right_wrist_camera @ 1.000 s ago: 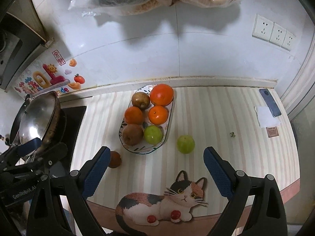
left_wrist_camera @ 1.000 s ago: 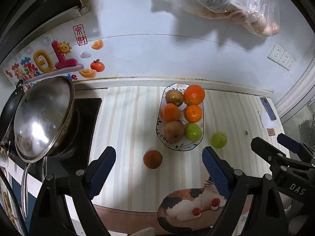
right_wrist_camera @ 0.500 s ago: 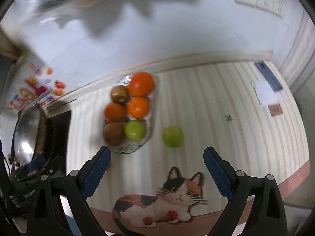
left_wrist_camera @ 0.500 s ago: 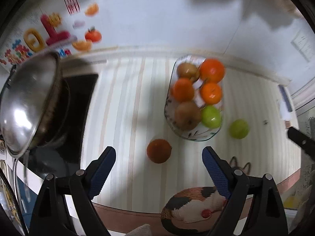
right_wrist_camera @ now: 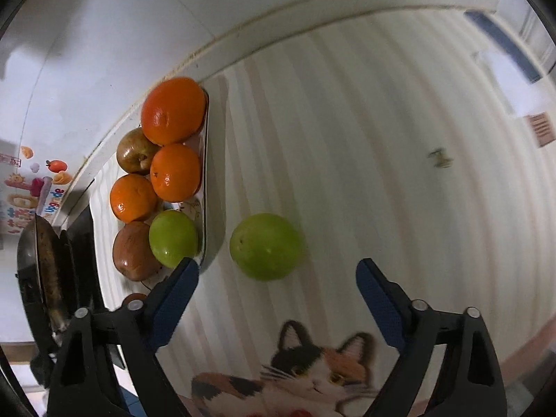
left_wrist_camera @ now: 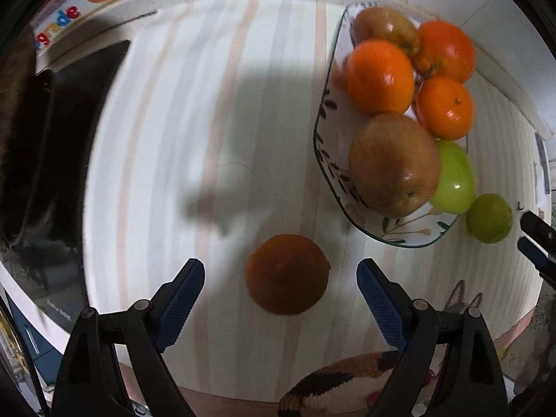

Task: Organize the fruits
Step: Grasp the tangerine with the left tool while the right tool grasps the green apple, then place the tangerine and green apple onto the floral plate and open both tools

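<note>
The patterned dish [left_wrist_camera: 325, 160] at upper right holds three oranges, two brown fruits and a green one. A dull brown-orange fruit [left_wrist_camera: 287, 274] lies on the striped surface [left_wrist_camera: 208, 139] between the left hand-held gripper's [left_wrist_camera: 280, 279] spread jaws, untouched. Only the right view shows the loose green fruit [right_wrist_camera: 266, 246] centred; the right hand-held gripper [right_wrist_camera: 277, 278], jaws apart, has just been closing.

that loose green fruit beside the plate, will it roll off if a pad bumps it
Probably: the green fruit looks round and sits free on the flat striped counter, so a one-sided nudge would likely roll it. Its skin looks smooth, perhaps slick. It seems firm, so a centred squeeze from the open right hand-held gripper should hold.
</note>
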### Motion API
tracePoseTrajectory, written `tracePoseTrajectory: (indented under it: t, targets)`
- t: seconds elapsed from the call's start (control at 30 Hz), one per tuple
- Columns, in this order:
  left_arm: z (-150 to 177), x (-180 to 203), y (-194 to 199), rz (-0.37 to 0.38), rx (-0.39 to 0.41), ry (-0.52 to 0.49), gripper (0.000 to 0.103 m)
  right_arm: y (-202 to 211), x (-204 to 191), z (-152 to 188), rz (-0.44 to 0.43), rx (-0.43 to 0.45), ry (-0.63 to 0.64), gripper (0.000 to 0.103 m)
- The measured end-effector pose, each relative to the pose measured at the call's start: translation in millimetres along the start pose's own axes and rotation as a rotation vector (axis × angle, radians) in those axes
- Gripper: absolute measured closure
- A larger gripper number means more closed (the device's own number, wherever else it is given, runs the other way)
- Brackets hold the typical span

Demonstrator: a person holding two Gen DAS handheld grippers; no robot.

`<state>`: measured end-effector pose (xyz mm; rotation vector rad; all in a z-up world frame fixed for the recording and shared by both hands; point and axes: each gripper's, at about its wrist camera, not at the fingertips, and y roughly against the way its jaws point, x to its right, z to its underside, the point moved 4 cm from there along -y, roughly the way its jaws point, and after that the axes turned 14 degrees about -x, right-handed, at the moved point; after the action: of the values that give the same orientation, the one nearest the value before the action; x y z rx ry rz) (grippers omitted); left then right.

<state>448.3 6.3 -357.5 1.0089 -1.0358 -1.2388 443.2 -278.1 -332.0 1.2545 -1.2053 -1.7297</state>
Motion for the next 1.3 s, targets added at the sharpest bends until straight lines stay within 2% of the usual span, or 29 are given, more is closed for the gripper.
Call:
tracePoseTrajectory:
  t: [0.07,0.13,0.2,0.23,0.33,0.4,0.63,0.7,0.83,1.0,1.1,1.2,1.3]
  targets:
    - [-4,3,-7,0.000,-0.019,-0.005,0.013,-15,-2,-7,-0.017,-0.025,-0.004,0.017]
    - [-7,6,-13,0.001,-0.025,-0.007,0.022,-26,-5,-12,-0.026,-0.045,-0.008,0.019]
    - [-8,8,-15,0.002,-0.024,-0.010,0.042,-37,-9,-16,-0.023,-0.060,-0.002,0.025]
    - [-9,8,-16,-0.014,-0.017,-0.010,0.047,-40,-10,-18,-0.019,-0.065,0.001,0.026]
    - [-11,6,-14,-0.017,0.002,-0.010,0.048,-48,-13,-20,0.009,-0.069,0.008,0.032]
    - [-11,5,-12,-0.030,0.019,-0.010,0.049,-48,-13,-21,0.020,-0.057,0.019,0.042]
    - [-14,1,1,-0.020,0.044,0.006,0.049,-51,-19,-18,0.031,-0.044,0.050,0.042]
    - [-4,4,10,-0.015,0.059,0.004,0.049,-50,-19,-16,0.032,-0.039,0.056,0.042]
    - [3,7,35,0.009,0.091,-0.004,0.049,-42,-28,-10,0.015,-0.021,0.074,0.042]
    - [4,16,82,0.073,0.142,-0.039,0.049,-15,-52,-5,-0.053,0.019,0.118,0.042]
    - [-16,28,116,0.108,0.175,-0.077,0.049,0,-79,-10,-0.106,0.043,0.159,0.042]
    - [-60,43,149,0.128,0.189,-0.104,0.049,5,-105,-22,-0.148,0.039,0.193,0.042]
    - [-102,53,161,0.129,0.192,-0.120,0.049,0,-128,-39,-0.171,0.029,0.212,0.042]
